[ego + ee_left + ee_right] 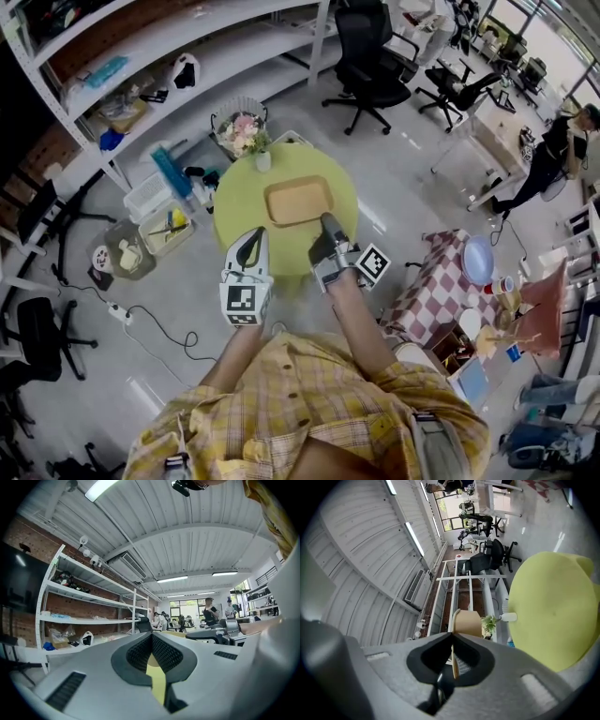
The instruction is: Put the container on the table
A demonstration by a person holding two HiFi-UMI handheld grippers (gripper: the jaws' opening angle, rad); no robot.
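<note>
Two grippers, frame centre: your right gripper (pixel 328 223) clamps the wooden container (pixel 298 201) over the green table (pixel 236 202); your left gripper (pixel 254 238) is closed, empty.

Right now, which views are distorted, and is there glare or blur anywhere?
Head view: sharp and evenly lit, with mild wide-angle stretch toward the edges. Left gripper view: strong fisheye with dark corners; the ceiling lamp glares white. Right gripper view: same fisheye and dark corners; the green table shows no glare.
</note>
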